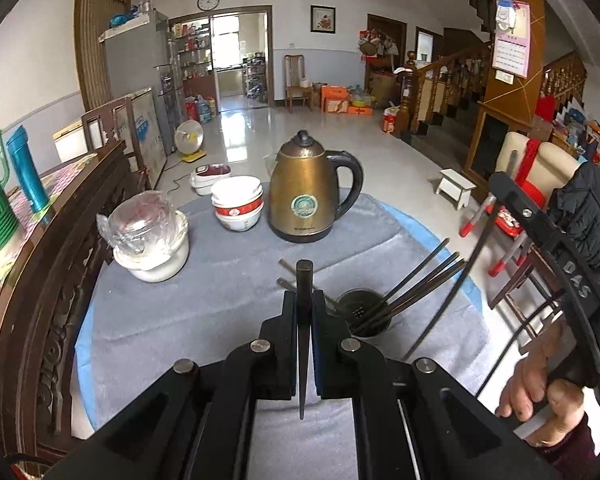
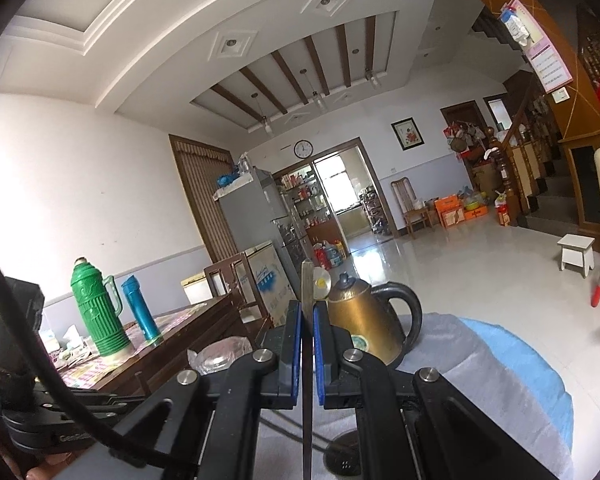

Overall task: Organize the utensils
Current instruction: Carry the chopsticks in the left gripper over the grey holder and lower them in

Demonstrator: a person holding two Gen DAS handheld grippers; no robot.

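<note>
The round black perforated holder [image 1: 365, 312] on the grey cloth [image 1: 204, 304] contains several dark chopsticks [image 1: 416, 286] leaning right. The left gripper [image 1: 304, 300] pinches one dark chopstick [image 1: 304, 280]; the right gripper [image 2: 306, 312] clamps another dark stick [image 2: 307, 284].

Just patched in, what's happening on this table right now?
A person is sorting chopsticks into a round black holder on the grey-clothed table. The left gripper is shut on one dark chopstick, held above the cloth just left of the holder. The right gripper is shut on another chopstick, raised higher. Several chopsticks already lean in the holder, and a couple more lie on the cloth. A brass kettle and stacked bowls stand behind.
</note>
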